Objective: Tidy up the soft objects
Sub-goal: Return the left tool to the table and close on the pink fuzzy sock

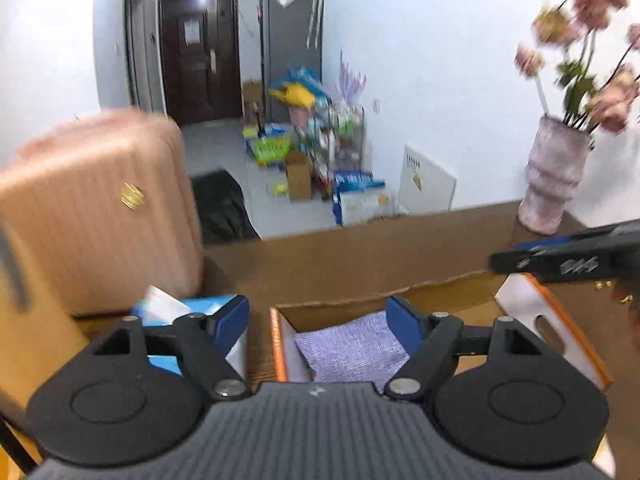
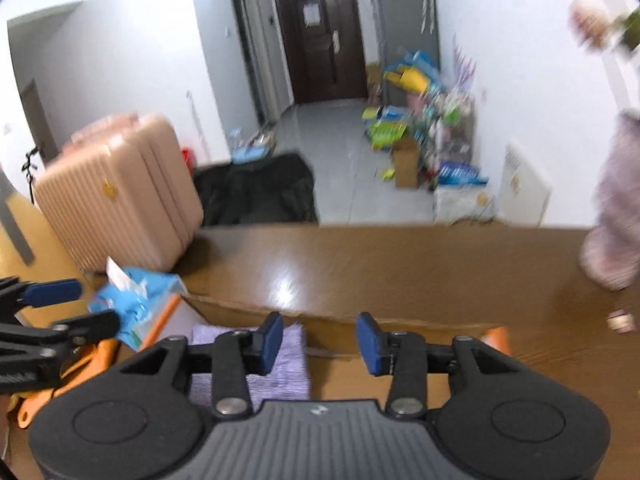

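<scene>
A folded purple cloth (image 1: 352, 346) lies inside an open cardboard box with orange-edged flaps (image 1: 552, 320) on the brown table. My left gripper (image 1: 318, 320) is open and empty, held above the box's left side. The cloth also shows in the right wrist view (image 2: 294, 364), at the box's left end. My right gripper (image 2: 320, 342) is open and empty above the box's middle. A blue tissue pack (image 1: 192, 312) sits left of the box; it also shows in the right wrist view (image 2: 136, 300), next to the left gripper's fingers (image 2: 52, 292).
A pink suitcase (image 1: 92, 216) stands at the table's left edge. A pale vase with pink flowers (image 1: 554, 176) stands at the table's far right. The brown table (image 2: 400, 264) stretches beyond the box. Clutter and boxes (image 1: 312, 152) lie on the floor behind.
</scene>
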{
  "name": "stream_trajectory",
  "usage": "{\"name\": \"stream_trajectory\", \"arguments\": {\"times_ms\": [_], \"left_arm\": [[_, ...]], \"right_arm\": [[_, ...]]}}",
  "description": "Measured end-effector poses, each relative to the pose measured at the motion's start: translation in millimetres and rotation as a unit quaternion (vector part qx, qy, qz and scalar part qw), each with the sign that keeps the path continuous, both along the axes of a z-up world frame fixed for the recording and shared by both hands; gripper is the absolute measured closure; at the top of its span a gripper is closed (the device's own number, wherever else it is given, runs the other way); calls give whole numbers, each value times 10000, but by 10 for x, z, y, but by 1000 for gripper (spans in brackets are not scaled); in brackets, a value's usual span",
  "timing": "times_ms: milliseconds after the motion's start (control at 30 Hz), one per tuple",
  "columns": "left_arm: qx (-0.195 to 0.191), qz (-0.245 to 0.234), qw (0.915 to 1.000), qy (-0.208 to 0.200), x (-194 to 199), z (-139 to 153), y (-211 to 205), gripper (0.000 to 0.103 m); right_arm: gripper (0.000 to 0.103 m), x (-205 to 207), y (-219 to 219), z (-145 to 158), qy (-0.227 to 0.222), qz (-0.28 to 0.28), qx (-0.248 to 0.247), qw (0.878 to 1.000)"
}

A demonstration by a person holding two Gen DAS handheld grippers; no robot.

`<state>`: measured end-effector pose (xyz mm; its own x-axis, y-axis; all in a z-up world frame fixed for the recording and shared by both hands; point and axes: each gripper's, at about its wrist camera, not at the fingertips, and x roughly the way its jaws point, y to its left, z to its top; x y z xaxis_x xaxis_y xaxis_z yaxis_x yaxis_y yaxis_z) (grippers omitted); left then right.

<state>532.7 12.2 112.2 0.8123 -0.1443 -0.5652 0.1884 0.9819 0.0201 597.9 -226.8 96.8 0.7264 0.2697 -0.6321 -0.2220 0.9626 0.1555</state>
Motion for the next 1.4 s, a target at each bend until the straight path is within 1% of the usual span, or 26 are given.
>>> {"name": "stream_trajectory", "arguments": {"times_ms": [33,100,133,167,200,267,333,400,500,667,800,867,967,1000,1067,1100,1167,1233,1267,1333,1400], "left_arm": [[15,46,9999,-118,-148,138,16,19],[57,64,9993,-371,-406,368,41,15],[47,81,9983,-572,-578,480,54,12],[2,144,9971,-751,-739,554,69,6],[-87,250,9951,-951,-928,617,98,4],[-171,388,9925,-1144,-1217,690,121,3],[-274,355,9908,-1279,-1527,722,147,3],[-330,382,9891,-1385,-1815,696,159,2],[-296,465,9867,-1530,-2249,631,163,2],[-340,549,9818,-1784,-3005,364,219,1],[-427,443,9826,-1750,-3535,82,227,0],[-450,373,9836,-1705,-3796,-84,220,0],[-612,318,9846,-1606,-4175,-344,254,0],[-691,294,9851,-1547,-4282,-424,279,0],[-933,221,9869,-1299,-4476,-644,320,0],[-937,102,9878,-1240,-4564,-758,330,0],[-777,140,9893,-1228,-4679,-939,298,0],[-536,57,9924,-1102,-4689,-1056,239,0],[-481,25,9936,-1022,-4666,-1089,215,0],[-457,-6,9950,-888,-4600,-1132,175,0],[-518,-7,9952,-828,-4568,-1184,147,0]], "right_arm": [[52,-134,-73,139,-121,-31,-21,9999],[41,-487,-217,441,-447,-56,-90,9989],[38,-667,-278,559,-621,-61,-138,9980],[31,-832,-326,639,-777,-74,-182,9968],[25,-1063,-392,726,-990,-111,-209,9948],[23,-1410,-512,833,-1223,-155,-181,9922],[23,-1756,-588,882,-1324,-155,-167,9909],[23,-2098,-645,898,-1419,-123,-162,9897],[22,-2561,-700,876,-1598,-65,-106,9871],[19,-3245,-691,674,-1960,-39,-72,9806],[18,-3725,-613,418,-2081,117,1,9780],[17,-3957,-545,279,-2114,183,-82,9772],[17,-4316,-470,29,-2147,271,-95,9763],[17,-4460,-457,-84,-2107,282,-23,9771],[17,-4702,-419,-283,-2016,303,134,9789],[17,-4825,-392,-412,-1958,322,218,9799],[17,-5010,-327,-631,-1852,299,222,9820],[17,-5128,-280,-791,-1721,190,251,9846],[17,-5157,-273,-842,-1655,155,283,9857],[18,-5182,-241,-946,-1504,133,347,9879],[18,-5168,-186,-1031,-1396,211,253,9897]]}}
